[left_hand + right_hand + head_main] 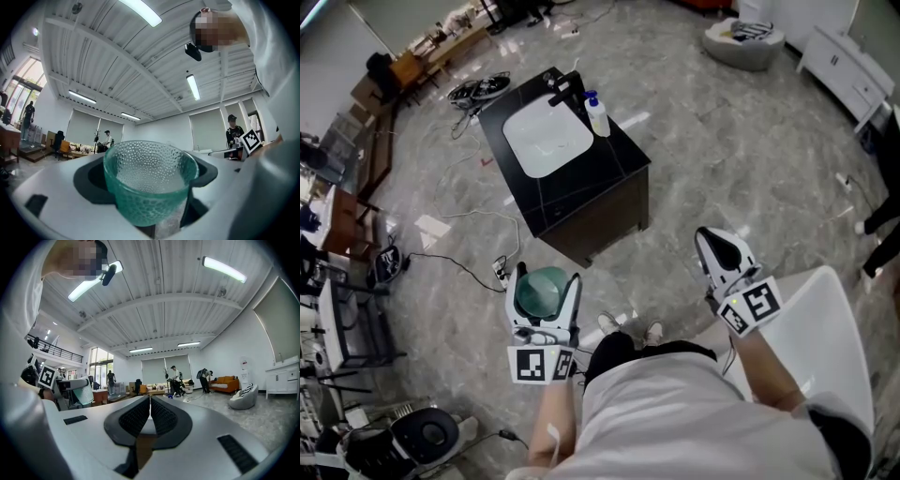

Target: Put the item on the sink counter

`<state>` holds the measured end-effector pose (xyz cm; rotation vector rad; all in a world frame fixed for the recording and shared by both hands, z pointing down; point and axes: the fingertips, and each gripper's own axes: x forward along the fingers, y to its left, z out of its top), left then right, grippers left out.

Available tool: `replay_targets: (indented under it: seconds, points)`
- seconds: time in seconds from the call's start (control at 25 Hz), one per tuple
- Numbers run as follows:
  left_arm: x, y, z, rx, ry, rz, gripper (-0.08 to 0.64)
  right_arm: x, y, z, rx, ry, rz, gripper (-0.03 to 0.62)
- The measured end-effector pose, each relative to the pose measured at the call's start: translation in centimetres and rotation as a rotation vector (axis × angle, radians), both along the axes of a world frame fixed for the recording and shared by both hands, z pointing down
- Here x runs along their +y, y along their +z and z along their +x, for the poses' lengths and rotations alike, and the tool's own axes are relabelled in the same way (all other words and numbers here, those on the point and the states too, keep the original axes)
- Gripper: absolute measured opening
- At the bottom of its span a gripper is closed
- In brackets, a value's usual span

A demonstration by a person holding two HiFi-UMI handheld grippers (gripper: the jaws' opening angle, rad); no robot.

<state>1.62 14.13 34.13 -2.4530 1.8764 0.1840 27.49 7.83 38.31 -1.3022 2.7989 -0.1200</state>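
This is a big open lab or test hall, not a home: a lone black sink counter (617,169) on marbled floor (741,159), loose cables (478,89) beside it, cluttered desks (441,42) beyond it, strip lights (224,269) on a high ribbed ceiling (164,310).

Teal, dimpled glass cup (149,180) upright, empty, clamped in the left tool (546,285), well apart from the black sink desk (591,183).
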Motion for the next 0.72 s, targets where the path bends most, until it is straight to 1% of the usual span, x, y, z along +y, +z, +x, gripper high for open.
replay_targets:
  seconds: [0.44,0.72]
  points:
    - [-0.7,0.2,-1.0,0.009,-0.017,0.012,0.413,-0.6,0.0,-0.3,0.018,-0.004,0.005,0.037]
    - [-2.6,0.8,-2.2,0.035,0.002,0.012,0.413,-2.1,-0.2,-1.3,0.029,0.016,0.009,0.037]
